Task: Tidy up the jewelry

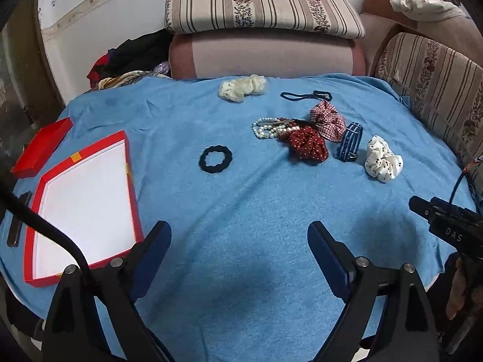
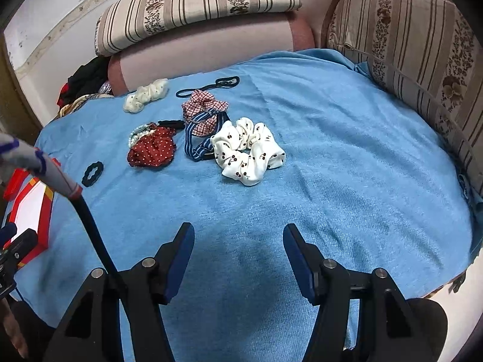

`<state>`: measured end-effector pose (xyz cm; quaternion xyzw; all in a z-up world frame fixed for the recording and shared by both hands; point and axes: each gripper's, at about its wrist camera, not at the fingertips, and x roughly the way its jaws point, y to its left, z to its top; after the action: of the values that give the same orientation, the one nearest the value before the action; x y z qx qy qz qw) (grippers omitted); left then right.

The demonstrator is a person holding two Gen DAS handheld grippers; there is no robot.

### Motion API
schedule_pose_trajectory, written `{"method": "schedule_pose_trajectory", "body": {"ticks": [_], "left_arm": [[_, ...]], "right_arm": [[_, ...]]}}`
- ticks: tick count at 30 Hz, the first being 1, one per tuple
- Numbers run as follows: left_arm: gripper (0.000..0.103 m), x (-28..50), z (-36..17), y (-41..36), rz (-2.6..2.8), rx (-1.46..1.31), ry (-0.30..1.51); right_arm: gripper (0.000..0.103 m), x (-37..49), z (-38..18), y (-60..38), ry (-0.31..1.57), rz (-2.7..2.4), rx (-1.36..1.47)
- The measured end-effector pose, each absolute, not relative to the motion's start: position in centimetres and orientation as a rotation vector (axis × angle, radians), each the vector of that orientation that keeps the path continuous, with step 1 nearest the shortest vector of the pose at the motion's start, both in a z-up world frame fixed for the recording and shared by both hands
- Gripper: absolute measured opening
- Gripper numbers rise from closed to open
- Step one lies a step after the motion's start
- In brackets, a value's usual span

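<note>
An open red box with a white lining (image 1: 84,199) lies at the left on the blue cloth, its red lid (image 1: 42,147) beside it; the box also shows in the right wrist view (image 2: 30,208). A black scrunchie (image 1: 215,160) (image 2: 93,175) lies alone mid-table. Farther right lie a pearl necklace (image 1: 267,128) (image 2: 137,134), a red dotted scrunchie (image 1: 308,144) (image 2: 152,150), a checked scrunchie (image 1: 327,120) (image 2: 202,107), a blue striped band (image 1: 350,141) (image 2: 199,144) and a white cherry scrunchie (image 1: 382,160) (image 2: 249,155). My left gripper (image 1: 240,241) and right gripper (image 2: 238,241) are open and empty above the cloth.
A cream scrunchie (image 1: 243,88) (image 2: 146,94) and a thin black hair tie (image 1: 305,95) (image 2: 208,86) lie at the far edge. Striped cushions (image 1: 262,6) (image 2: 404,48) stand behind and to the right. Dark clothes (image 1: 129,54) are piled at the back left.
</note>
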<state>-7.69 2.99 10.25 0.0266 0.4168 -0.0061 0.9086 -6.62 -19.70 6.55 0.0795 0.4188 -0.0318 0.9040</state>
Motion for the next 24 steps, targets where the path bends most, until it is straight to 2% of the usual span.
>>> {"method": "schedule_pose_trajectory", "body": {"ticks": [7,13,24], "left_arm": [[0.091,-7.3,9.6,2.8,-0.008,0.068,0.879],[0.091,-6.7,9.0,2.3,-0.004,0.103,0.896],[0.091,-4.6,7.1,3.0,-0.043,0.068,0.990]], "right_arm": [[0.066,-6.6,6.7,-20.2,0.793,-0.107,0.149],[0.066,-5.9,5.6,-21.3,0.832,-0.085,0.221],[0.067,-4.3,5.4,-22.6,0.886,-0.108,0.170]]}}
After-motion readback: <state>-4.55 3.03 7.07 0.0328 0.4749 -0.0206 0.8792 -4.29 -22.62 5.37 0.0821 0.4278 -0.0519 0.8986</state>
